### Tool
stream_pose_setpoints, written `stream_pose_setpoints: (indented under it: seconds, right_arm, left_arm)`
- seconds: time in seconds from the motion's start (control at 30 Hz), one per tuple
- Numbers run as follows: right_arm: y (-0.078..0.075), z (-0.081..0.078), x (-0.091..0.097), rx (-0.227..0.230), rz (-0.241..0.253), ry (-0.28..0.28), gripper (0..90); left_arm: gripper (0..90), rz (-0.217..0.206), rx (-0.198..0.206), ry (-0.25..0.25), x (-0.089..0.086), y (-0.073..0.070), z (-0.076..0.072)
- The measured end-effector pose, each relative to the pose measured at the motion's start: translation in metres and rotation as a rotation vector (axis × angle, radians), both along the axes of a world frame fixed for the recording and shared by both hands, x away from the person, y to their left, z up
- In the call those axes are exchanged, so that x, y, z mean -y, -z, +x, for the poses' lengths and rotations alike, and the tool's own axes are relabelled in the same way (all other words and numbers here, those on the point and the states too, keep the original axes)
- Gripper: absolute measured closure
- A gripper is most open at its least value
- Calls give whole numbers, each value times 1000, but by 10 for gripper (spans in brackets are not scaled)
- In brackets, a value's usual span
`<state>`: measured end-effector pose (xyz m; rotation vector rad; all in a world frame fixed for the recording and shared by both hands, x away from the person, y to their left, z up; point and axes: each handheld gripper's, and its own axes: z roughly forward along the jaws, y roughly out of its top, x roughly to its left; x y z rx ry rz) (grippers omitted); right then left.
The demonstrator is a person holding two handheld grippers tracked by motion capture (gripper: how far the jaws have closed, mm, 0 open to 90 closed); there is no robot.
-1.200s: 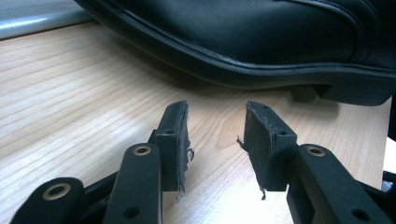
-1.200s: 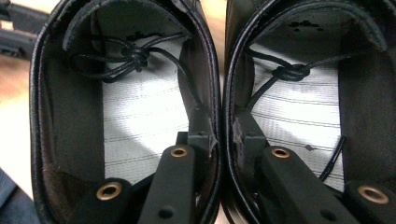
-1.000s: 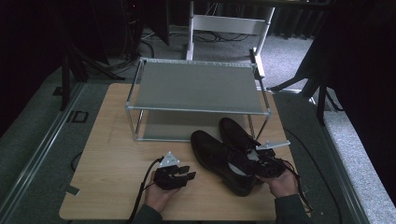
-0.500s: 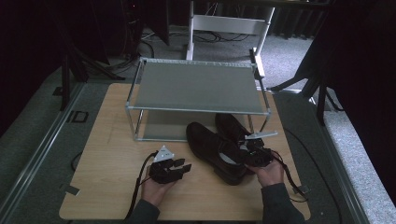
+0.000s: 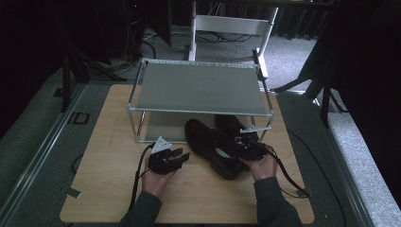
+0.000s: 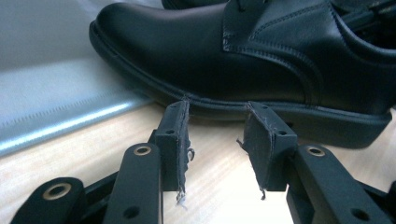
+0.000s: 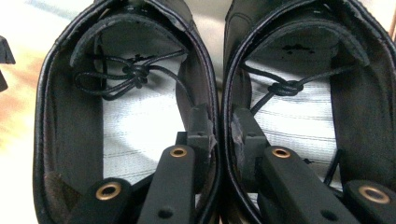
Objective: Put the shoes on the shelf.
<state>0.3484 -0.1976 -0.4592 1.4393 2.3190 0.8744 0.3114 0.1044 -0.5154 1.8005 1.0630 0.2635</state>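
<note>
Starting at the left of the high view, the left gripper [image 5: 178, 155] is hovering over the wooden table [image 5: 104, 156], its jaws standing apart with nothing between them. In the left gripper view its pads [image 6: 173, 140] are pointing at the sole edge of the near shoe [image 6: 243, 60], close to it but not touching.

Moving toward the centre, the pair of black shoes [image 5: 215, 144] is lying side by side on the table, toes aimed toward twelve o'clock, at the front edge of the metal rack [image 5: 198, 87]. The toes are just reaching under the top shelf, by the lower shelf [image 5: 163, 127], while the heels are resting out over the wood.

At the right, the right gripper [image 5: 246, 147] is sitting at about four o'clock from the shoes. The right gripper view shows it clenched on the two inner collars [image 7: 219, 121], one jaw inside each shoe, pinching them together.

By my judgement the shoes are gathered and gripped as a pair; seating them fully on the lower shelf and letting go are still to be done.
</note>
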Motion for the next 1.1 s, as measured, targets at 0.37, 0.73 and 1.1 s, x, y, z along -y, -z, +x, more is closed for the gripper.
stream_pose_setpoints:
  seconds: [0.37, 0.73, 1.1]
  right_arm:
    - [2, 20, -17, 43, 32, 123, 800]
    - [15, 35, -36, 63, 37, 244, 800]
    - [17, 46, -51, 87, 15, 311, 781]
  left_arm:
    - [607, 63, 14, 19, 23, -1, 20]
    - [608, 91, 5, 31, 31, 2, 26]
    - [607, 103, -2, 44, 34, 6, 29]
